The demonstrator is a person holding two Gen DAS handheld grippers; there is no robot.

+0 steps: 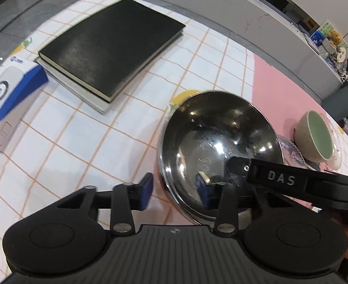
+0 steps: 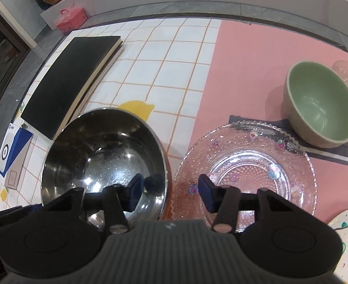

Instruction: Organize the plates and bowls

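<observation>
Steel bowl (image 1: 218,149) on the checked cloth (image 1: 79,142), just left of the pink mat (image 2: 244,71), near edge of the table; both claws straddle its rim, one per side.

Left gripper (image 1: 176,190): jaws apart, one pad outside the bowl's left wall, the other inside; rim sits in the gap w/ daylight on the outer side, so not clamped yet.

Right gripper (image 2: 170,193): jaws apart, left pad inside the bowl, right pad outside and over the glass plate (image 2: 244,165); rim between them, no pinch seen.

Glass plate lies just right of the bowl, rims close or touching, can't tell which; green bowl (image 2: 320,106) far right, resting on a dark card w/ the plate's far edge nearby; painted plate (image 2: 346,243) at near right corner; black book (image 1: 110,47) far left, blue box (image 1: 6,94) beyond it.

Judged step: two-sided pinch of the steel bowl before a lift. To do it well: seat both rims deep in the pads before closing; close both sides evenly, since polished steel is likely slippery and a one-sided pinch would tip it; keep the right outer pad clear of the glass plate's edge, else the plate may drag or chip; lift level, both hands at one pace.
</observation>
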